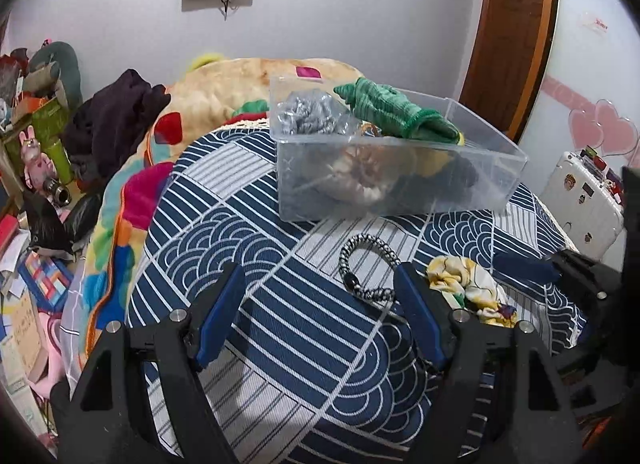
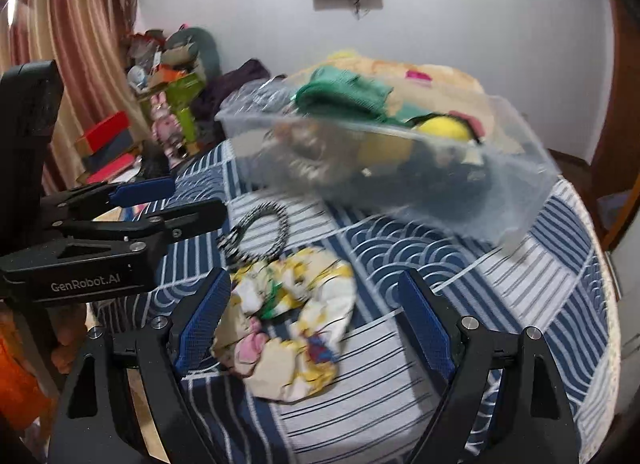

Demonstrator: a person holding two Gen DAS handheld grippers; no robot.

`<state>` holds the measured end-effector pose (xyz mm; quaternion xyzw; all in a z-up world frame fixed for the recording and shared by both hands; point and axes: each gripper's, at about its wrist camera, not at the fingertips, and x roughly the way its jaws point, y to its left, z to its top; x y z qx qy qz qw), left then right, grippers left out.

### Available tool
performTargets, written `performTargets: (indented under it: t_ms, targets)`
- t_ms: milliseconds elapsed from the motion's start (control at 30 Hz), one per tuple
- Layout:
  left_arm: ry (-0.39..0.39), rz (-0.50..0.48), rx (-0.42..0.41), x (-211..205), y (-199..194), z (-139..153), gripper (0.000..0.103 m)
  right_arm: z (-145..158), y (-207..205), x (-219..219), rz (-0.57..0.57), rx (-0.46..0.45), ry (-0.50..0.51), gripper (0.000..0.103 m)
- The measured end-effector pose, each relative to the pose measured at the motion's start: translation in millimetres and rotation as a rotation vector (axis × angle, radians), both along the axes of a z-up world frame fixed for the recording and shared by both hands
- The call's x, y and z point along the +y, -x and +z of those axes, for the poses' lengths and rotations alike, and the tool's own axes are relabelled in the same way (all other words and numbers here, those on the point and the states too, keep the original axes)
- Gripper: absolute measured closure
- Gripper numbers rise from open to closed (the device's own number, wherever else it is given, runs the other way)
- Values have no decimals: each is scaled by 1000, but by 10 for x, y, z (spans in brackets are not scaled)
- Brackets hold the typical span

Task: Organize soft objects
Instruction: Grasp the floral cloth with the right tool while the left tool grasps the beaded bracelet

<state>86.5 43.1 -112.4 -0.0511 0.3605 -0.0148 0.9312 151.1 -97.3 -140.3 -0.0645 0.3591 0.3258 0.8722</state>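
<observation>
Jaws of the right gripper (image 2: 316, 320) are spread wide and nothing is held; the yellow-white scrunchie (image 2: 292, 320) lies between them on the patterned bedcover (image 2: 520, 324), close to the left pad. The left gripper (image 1: 320, 312) is also wide open and empty, with the black-and-white hair tie (image 1: 366, 264) at about 1 o'clock, just beside its right finger. The clear bin (image 1: 400, 167), already holding soft things, stands at 12 o'clock. If the jaws are closed off-centre, only a fold may be pinched, or the bedcover may be caught too.
</observation>
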Motion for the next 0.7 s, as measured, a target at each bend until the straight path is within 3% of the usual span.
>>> performTargets:
  t_ms: [133,200,267,467,700]
  targets:
    - [12,-23,-1,-49,-2,1,27,-136,3,85,19,20,45,20]
    - [11,-37,-7,-99,2,9,27,-147,58,94,20,-9,63,27]
    - [9,-51,-6,-161,-13,10,27,-125,86,100,42,-15,58,49]
    - [6,-75,7,-272,-103,-21,27,-116,35,17,23,-11,40,82]
    - [1,-94,68,-361,-275,-195,27,-104,-40,-203,-93,-10,11,89]
